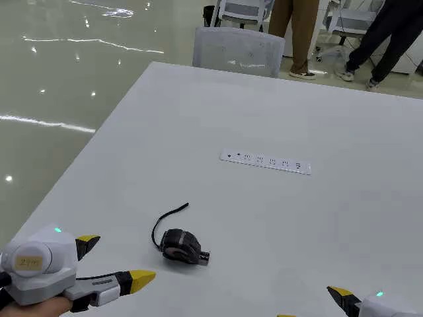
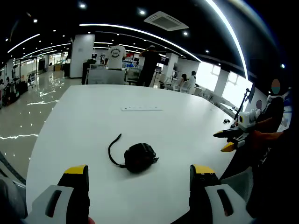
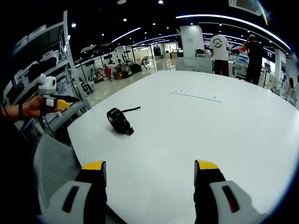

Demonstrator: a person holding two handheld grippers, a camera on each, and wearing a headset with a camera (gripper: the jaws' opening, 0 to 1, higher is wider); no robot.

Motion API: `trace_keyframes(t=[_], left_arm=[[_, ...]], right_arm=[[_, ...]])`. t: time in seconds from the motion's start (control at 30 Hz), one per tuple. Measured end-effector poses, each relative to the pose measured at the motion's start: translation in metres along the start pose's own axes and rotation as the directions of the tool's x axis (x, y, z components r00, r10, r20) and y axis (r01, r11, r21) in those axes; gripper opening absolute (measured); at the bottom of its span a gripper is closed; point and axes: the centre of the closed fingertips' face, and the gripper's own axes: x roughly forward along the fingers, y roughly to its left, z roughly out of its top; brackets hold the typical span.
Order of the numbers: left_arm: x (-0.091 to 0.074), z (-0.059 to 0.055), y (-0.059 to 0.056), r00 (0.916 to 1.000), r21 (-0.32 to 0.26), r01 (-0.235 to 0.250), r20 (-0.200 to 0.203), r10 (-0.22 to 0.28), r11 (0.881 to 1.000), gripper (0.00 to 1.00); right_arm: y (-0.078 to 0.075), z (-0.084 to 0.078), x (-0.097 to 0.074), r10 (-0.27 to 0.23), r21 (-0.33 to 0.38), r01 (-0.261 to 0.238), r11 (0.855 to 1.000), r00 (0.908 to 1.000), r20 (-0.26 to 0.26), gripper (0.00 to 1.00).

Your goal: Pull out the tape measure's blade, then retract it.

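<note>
Head view: my left gripper sits at the bottom left corner, its yellow-tipped jaws spread wide with nothing between them. My right gripper just pokes in at the bottom right edge, and its jaws are wide apart and empty too.

The small black tape measure with a rounded case lies on the broad white table. It is close ahead of the left gripper, touches neither tool, and is well apart from the right one. The blade is in the case, with the end tab sitting at the mouth on the side toward my right gripper. A thin black wrist strap curls away from the case toward the far side of the table.

In the left gripper view the tape measure lies ahead, about centred between my two jaws. In the right gripper view it lies off to the left, further out on the table.

Further across the table, a long white socket strip is set flat into the surface. A grey chair stands at the far edge, and people stand on the shiny floor beyond it.
</note>
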Motion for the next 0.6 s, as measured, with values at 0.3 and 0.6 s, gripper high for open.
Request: trace_keyframes(t=[0.3,0.6], left_arm=[[-0.0021,0.0008,-0.001,1.0,-0.012,0.001,0.008,-0.001,1.0,0.86],[-0.0043,0.0,-0.0004,0.9998,-0.032,0.004,0.02,-0.004,0.999,0.86]], right_arm=[[0.0052,-0.0028,-0.0002,0.012,0.003,-0.012,1.0,0.9998,-0.017,0.75],[0.0096,-0.0047,0.0004,0.016,0.006,-0.016,1.0,0.9997,-0.017,0.75]])
